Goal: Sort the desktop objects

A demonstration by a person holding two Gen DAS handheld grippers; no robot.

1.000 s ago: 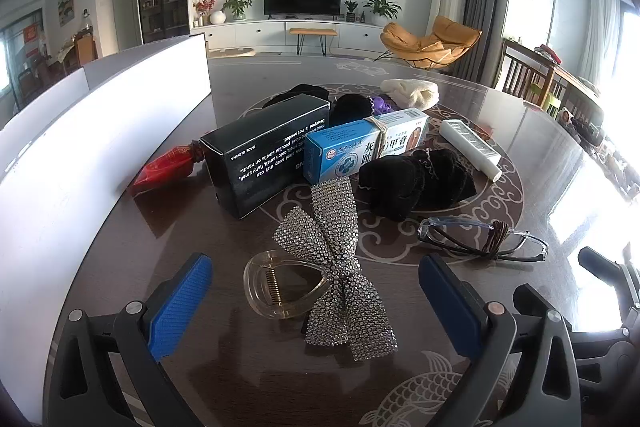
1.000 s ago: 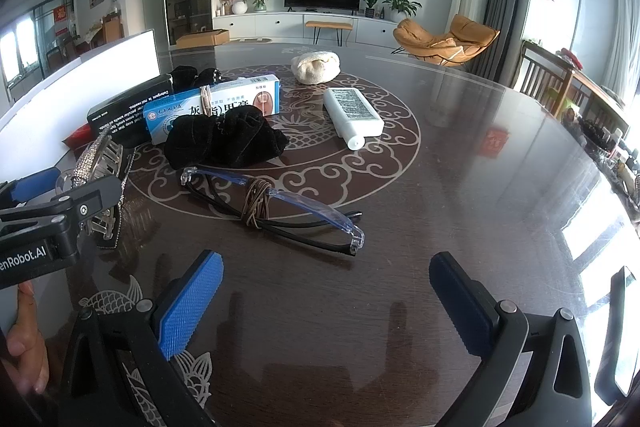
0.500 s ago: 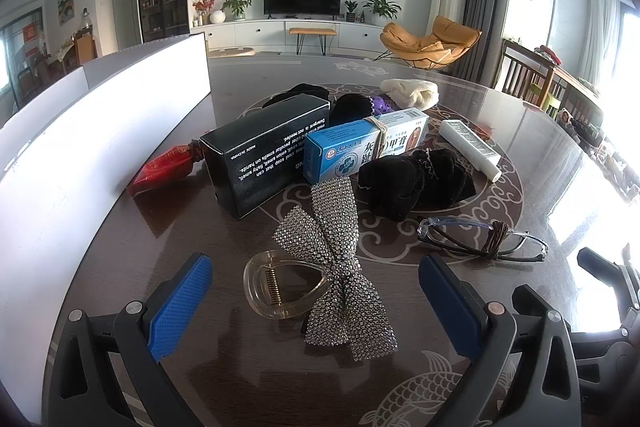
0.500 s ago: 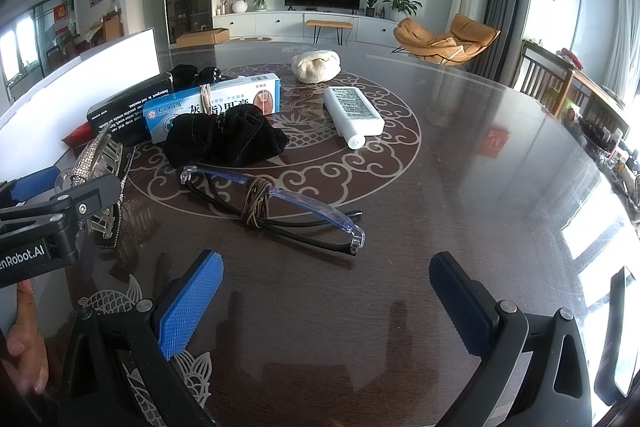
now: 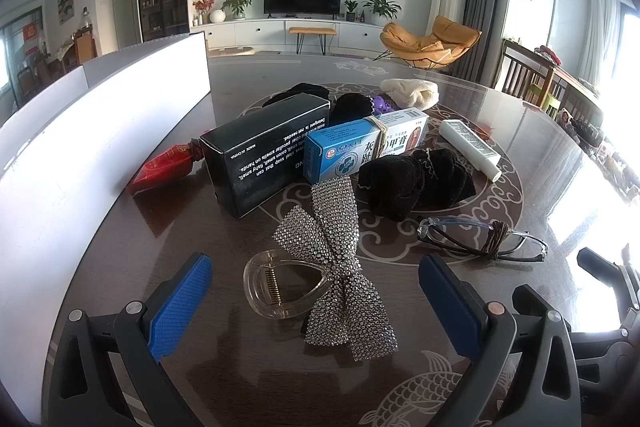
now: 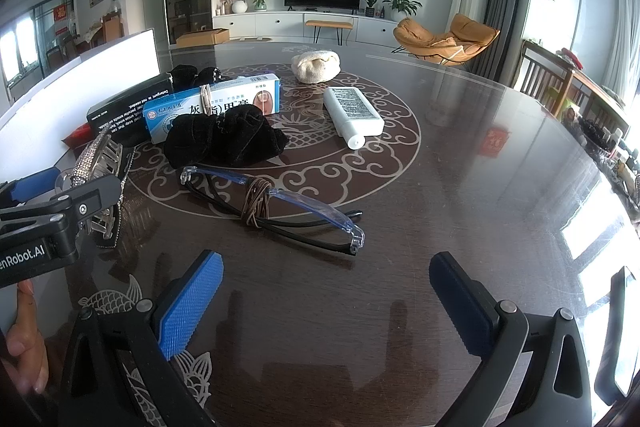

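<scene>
A rhinestone bow hair claw (image 5: 332, 267) with a clear clip lies on the dark table, between the spread fingers of my left gripper (image 5: 316, 303), which is open and touches nothing. Behind it stand a black box (image 5: 260, 155), a blue-and-white medicine box (image 5: 356, 149), a black scrunchie (image 5: 416, 179) and a white tube (image 5: 470, 147). Folded glasses (image 6: 272, 207) bound with a brown hair tie lie just beyond my right gripper (image 6: 326, 303), also open and empty. The left gripper's body (image 6: 52, 223) shows at the left edge of the right wrist view.
A white storage bin (image 5: 100, 115) runs along the table's left side, with a red packet (image 5: 164, 167) beside it. A cream cloth bundle (image 6: 316, 67) and more black items (image 5: 304, 93) sit farther back. A person's hand (image 6: 24, 343) is at the lower left.
</scene>
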